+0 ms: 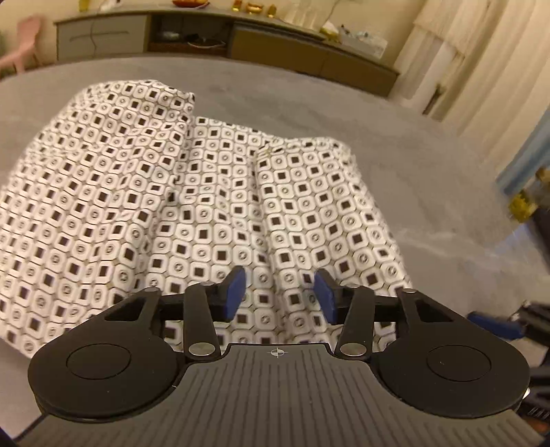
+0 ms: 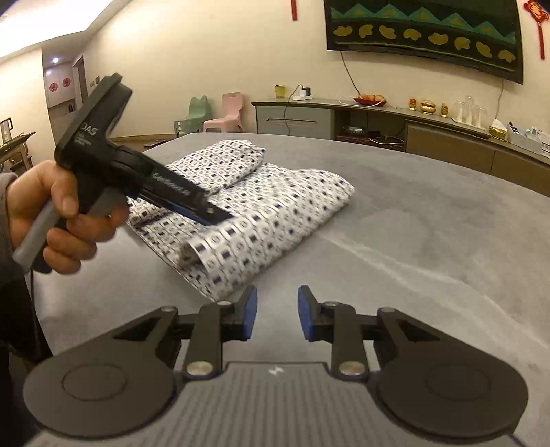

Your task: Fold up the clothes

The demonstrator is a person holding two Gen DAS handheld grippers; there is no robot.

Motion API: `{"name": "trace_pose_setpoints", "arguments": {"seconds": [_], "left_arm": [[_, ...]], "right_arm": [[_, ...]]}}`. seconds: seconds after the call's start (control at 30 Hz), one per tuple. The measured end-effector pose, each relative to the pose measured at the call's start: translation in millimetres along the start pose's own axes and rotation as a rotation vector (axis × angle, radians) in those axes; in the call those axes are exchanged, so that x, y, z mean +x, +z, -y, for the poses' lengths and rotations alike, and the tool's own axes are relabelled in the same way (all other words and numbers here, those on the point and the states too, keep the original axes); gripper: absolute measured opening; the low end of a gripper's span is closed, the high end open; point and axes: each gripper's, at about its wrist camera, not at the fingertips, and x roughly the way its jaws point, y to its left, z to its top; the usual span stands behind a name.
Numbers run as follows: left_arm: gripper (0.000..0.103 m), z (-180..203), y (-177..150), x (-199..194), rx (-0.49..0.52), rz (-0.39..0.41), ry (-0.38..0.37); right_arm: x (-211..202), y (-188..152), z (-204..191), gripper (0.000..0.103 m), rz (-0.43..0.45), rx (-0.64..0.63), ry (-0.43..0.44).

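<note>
Grey surface [image 2: 429, 223], plain and faintly streaked. Behind it, a long low sideboard [image 2: 443, 137] against the cream wall, with grey and brown fronts and an open shelf between. On its top: a red fruit dish [image 2: 370, 99], gold ornaments [image 2: 428, 106], clear glasses [image 2: 468, 110] and a tissue box [image 2: 498, 130]. A wall screen [image 2: 422, 29] (green zigzags, yellow shapes) hangs above; red hangings flank it. Left of the sideboard: a green chair [image 2: 196, 115] beside a pink chair [image 2: 228, 111]. Pale curtains [image 1: 481, 58] at right.
</note>
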Motion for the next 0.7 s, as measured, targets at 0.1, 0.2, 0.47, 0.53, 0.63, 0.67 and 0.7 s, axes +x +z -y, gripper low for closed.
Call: {"name": "trace_pose_setpoints", "arguments": {"seconds": [0.1, 0.2, 0.47, 0.53, 0.63, 0.67, 0.7], "left_arm": [[0.041, -11, 9, 5, -0.092, -0.011, -0.066], [0.043, -21, 15, 9, -0.17, -0.022, -0.128], [0.005, -31, 27, 15, -0.192, -0.053, -0.155], [0.0, -35, 29, 18, -0.193, -0.043, -0.147], [0.0, -48, 36, 11, -0.262, 0.006, -0.152], [0.0, -51, 42, 6, -0.271, 0.036, -0.143], [0.0, -54, 48, 1, -0.277, 0.065, -0.133]], "right_arm": [[12, 9, -8, 0.035, 0.016, 0.0, -0.042], [24, 25, -16, 0.035, 0.04, -0.033, -0.107], [86, 71, -41, 0.034, -0.119, -0.362, -0.15], [94, 72, -39, 0.034, -0.12, -0.352, -0.123], [96, 73, -30, 0.036, -0.092, -0.253, -0.051], [97, 73, -26, 0.036, -0.083, -0.215, -0.032], [97, 74, -23, 0.037, -0.077, -0.182, -0.013]]}}
